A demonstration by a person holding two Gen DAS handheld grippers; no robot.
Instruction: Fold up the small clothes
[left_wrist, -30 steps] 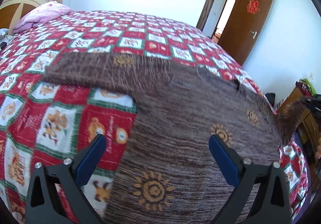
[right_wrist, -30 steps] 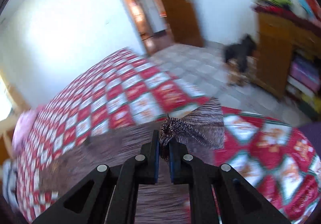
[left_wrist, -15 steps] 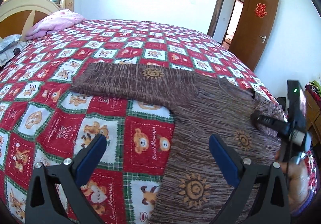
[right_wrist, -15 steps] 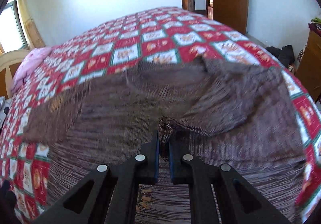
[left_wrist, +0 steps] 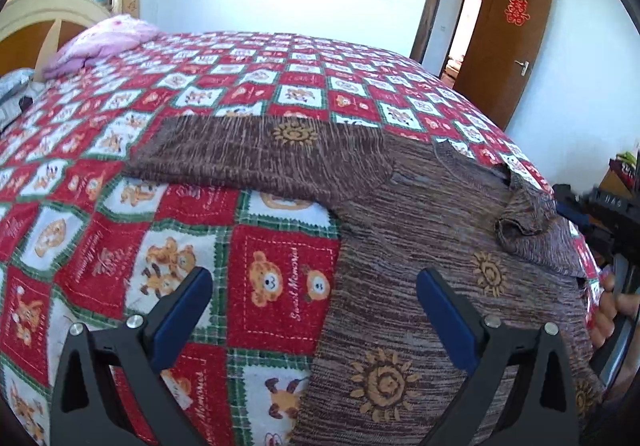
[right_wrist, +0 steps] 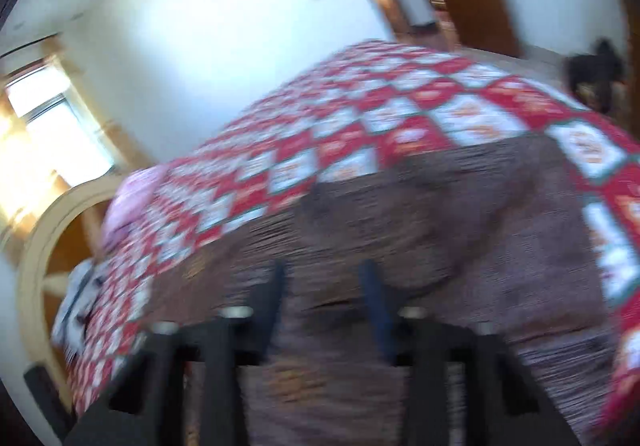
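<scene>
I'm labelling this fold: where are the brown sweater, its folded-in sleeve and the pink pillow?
brown sweater [left_wrist: 420, 246], left wrist view, chest panel.
folded-in sleeve [left_wrist: 536, 230], left wrist view, mid-sleeve near the cuff.
pink pillow [left_wrist: 104, 42], left wrist view, top surface.

The red squares of the patchwork bedspread [left_wrist: 280, 286] carry "Sweet Memories" in stitched script beside the little bears, and a red double-happiness sign [left_wrist: 516, 11] hangs on the open brown door [left_wrist: 508, 58].

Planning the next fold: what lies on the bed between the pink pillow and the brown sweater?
Only bare checked quilt separates the pink pillow from the brown sweater, seen clearly in the left wrist view.
</scene>
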